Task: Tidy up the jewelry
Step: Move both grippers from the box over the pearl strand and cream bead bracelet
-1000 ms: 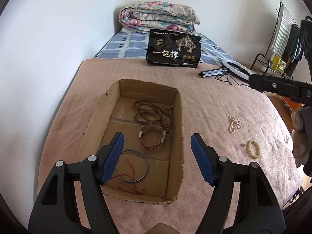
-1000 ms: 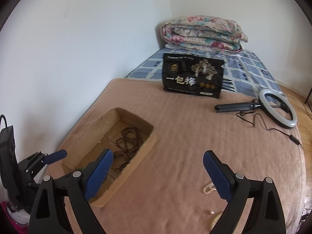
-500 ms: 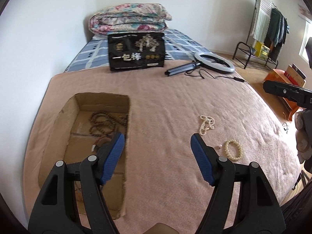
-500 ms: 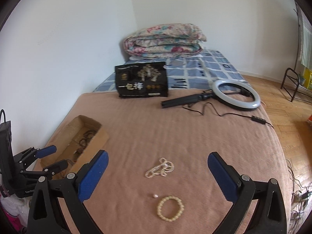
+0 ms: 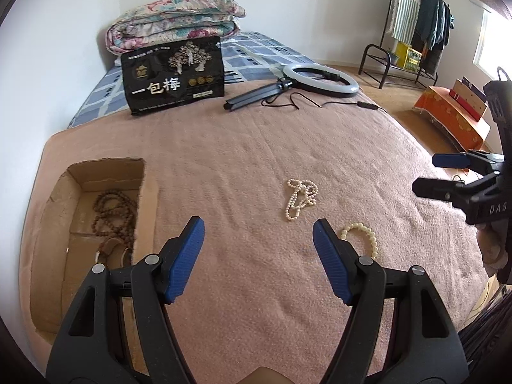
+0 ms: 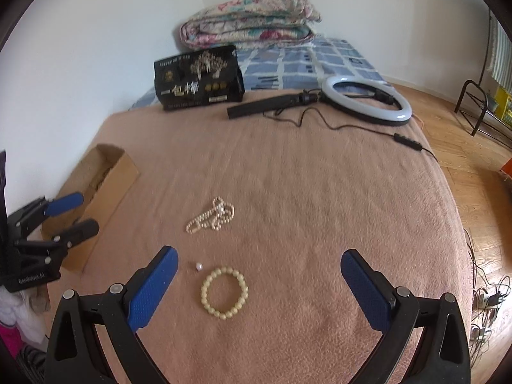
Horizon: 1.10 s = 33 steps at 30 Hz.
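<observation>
Cream bead bracelet (image 6: pixel 224 292) lies on the blanket (image 6: pixel 320 208) between the wide-open, empty right gripper (image 6: pixel 259 288) fingers; left gripper (image 5: pixel 258 257) likewise open, empty. Risks — loose pearl (image 6: pixel 199 266) knocked away, necklace (image 6: pixel 211 216) snagging, soft blanket pinched. Box (image 5: pixel 80 224) sits well apart.

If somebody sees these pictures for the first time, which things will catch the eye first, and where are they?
Most striking are the pale beads on the pink blanket: a tangled pearl necklace mid-bed and a round bead bracelet nearer, lying between the open right gripper's fingers. To the left a cardboard box holds dark brown beads. At the far end, a black snack bag stands beside a white ring light.
</observation>
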Each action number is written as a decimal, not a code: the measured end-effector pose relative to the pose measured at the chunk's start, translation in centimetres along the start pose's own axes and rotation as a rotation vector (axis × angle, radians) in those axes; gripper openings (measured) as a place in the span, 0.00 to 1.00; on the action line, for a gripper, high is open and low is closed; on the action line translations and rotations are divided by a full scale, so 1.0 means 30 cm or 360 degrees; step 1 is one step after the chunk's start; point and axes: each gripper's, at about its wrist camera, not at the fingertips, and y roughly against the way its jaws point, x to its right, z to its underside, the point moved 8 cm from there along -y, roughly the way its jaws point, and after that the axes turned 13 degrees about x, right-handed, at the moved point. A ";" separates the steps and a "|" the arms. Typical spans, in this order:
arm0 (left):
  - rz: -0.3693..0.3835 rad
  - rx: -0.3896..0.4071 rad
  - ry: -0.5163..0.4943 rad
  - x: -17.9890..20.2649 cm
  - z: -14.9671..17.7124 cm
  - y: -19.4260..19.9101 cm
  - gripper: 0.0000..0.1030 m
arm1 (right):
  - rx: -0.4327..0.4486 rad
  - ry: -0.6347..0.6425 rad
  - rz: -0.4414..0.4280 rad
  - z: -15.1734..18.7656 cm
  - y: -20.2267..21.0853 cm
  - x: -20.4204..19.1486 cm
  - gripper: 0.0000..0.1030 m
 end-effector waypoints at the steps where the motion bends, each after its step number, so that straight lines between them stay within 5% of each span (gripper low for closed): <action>1: 0.0006 -0.0007 -0.0001 0.009 0.002 -0.010 0.70 | -0.0017 0.0006 -0.0007 0.013 -0.005 0.000 1.00; 9: 0.0082 -0.0100 0.0015 0.068 0.029 -0.098 0.63 | -0.0232 0.0012 -0.0075 0.141 -0.079 -0.001 0.90; 12: 0.0104 -0.0154 0.0000 0.087 0.052 -0.140 0.53 | -0.0297 0.0008 -0.0098 0.182 -0.099 0.000 0.84; 26: 0.0202 -0.0275 0.0095 0.158 0.065 -0.333 0.53 | -0.0448 -0.0096 -0.0203 0.247 -0.171 -0.003 0.51; 33: 0.0181 -0.0324 0.0016 0.182 0.087 -0.413 0.53 | -0.0466 -0.0092 -0.0224 0.247 -0.198 -0.022 0.49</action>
